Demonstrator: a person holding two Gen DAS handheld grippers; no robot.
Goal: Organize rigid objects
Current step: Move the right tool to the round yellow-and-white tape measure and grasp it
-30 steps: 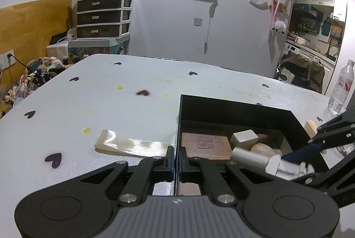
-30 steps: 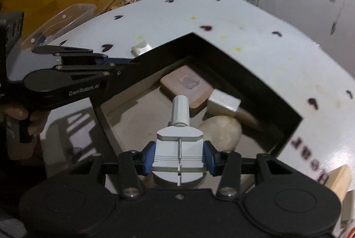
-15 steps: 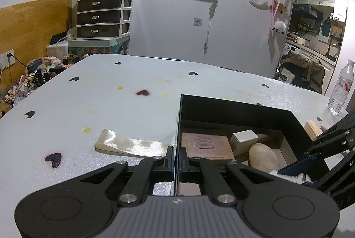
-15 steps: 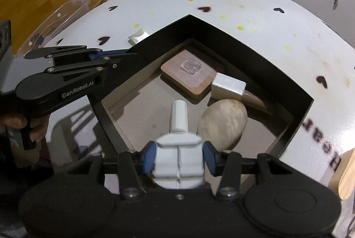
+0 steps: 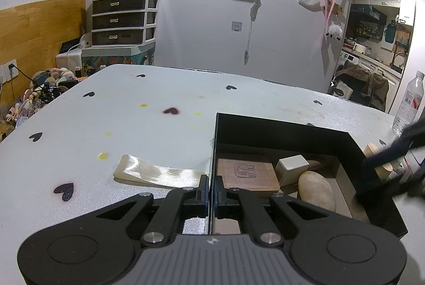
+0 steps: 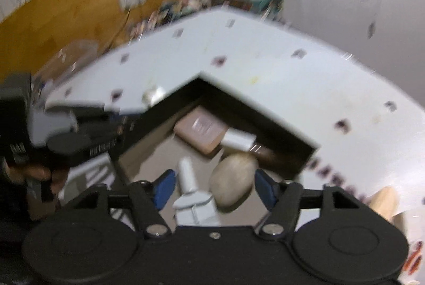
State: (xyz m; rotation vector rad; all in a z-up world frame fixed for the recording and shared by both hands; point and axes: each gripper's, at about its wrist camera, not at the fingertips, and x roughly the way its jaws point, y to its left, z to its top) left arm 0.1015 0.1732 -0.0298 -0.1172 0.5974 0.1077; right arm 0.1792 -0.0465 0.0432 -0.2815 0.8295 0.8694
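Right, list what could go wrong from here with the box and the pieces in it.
1. The left hand-held gripper is clamped on the black box's thin wall; a tug could tip it or slide it.
2. The right hand-held gripper has just been opening over the grey tool, which lies free beside the oval stone; the fingers could knock either one.

Both grippers are chunky matte black plastic: right gripper (image 6: 213,185) has blue pads, left gripper (image 5: 211,192) silver screws, ribbed grey base.
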